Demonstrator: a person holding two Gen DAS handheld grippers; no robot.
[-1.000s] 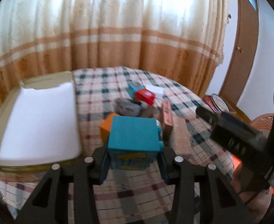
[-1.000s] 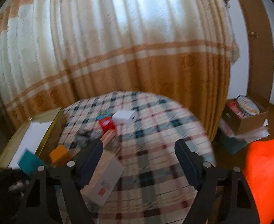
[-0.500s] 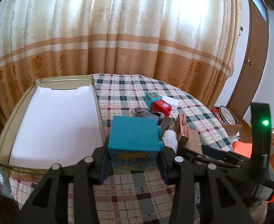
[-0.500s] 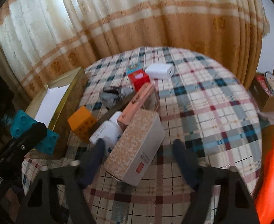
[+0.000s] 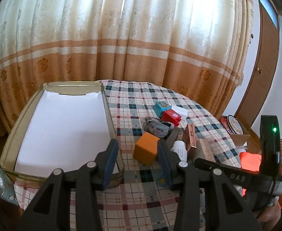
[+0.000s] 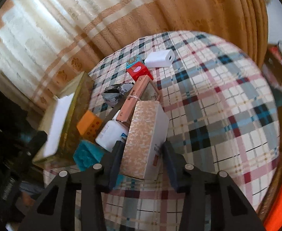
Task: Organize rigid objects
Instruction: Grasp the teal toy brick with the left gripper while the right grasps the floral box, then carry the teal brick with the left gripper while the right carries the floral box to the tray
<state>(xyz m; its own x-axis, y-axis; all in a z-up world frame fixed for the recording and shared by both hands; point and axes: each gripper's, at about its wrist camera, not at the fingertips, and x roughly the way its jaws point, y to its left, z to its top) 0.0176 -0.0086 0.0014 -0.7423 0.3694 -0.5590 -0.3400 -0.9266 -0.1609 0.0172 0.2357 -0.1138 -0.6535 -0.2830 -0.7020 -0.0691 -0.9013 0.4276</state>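
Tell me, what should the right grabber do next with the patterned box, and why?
Probably finish squeezing before lifting. The right gripper has a finger on each side of the patterned box, and its jaws have just been closing, but a firm pinch isn't clear yet. The box sits against the copper case and the white bottle.

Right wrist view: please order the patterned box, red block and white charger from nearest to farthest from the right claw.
1. Patterned box: between the right claw's jaws, which have just been closing.
2. Red block: farther up, past the copper-coloured case.
3. White charger: farthest, just right of the red block.
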